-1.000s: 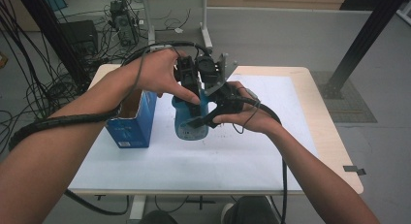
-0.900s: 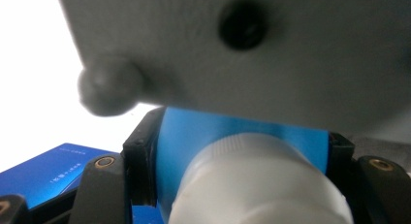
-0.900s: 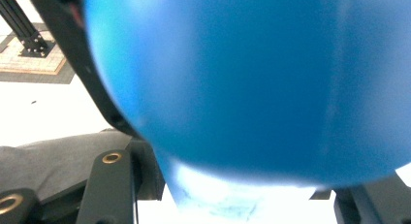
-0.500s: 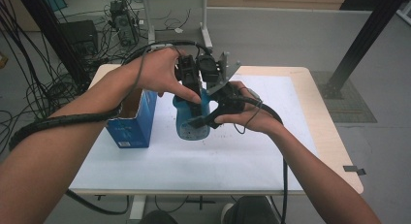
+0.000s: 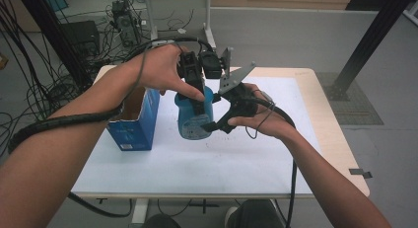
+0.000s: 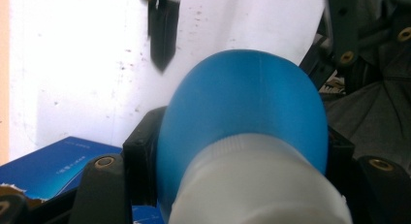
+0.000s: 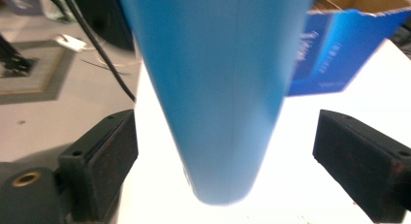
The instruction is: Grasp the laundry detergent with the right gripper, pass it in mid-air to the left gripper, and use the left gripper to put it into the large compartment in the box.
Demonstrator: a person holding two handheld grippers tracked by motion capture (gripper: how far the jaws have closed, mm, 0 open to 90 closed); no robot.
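White covering lies over the wooden table (image 5: 325,114), and behind it we see a grey floor with a tangle of cables and a dark stand at the far left. We hold a two-jaw gripper in each hand above the middle of this table.

Our left gripper (image 5: 197,102) comes down from above and is clamped on a blue bottle (image 5: 193,120). In the left gripper view the bottle's (image 6: 242,112) round blue body sits squeezed between the two black jaws, with its white cap (image 6: 257,185) nearest the camera. The bottle hangs over the white sheet, just to the right of an open blue box (image 5: 135,122) that stands on the table near its left edge.

Our right gripper (image 5: 217,124) meets the bottle from the right side, low down. Its jaws have just been opening, and in the right gripper view they stand wide, with a clear gap on each side of the blue bottle (image 7: 213,88) that runs between them; the pads (image 7: 356,163) do not press on it. Behind the bottle in that view we see the blue box (image 7: 339,49) with its top flaps open and brown card inside. One jaw of the right gripper (image 6: 162,32) also shows in the left gripper view, beyond the bottle and over the white sheet.
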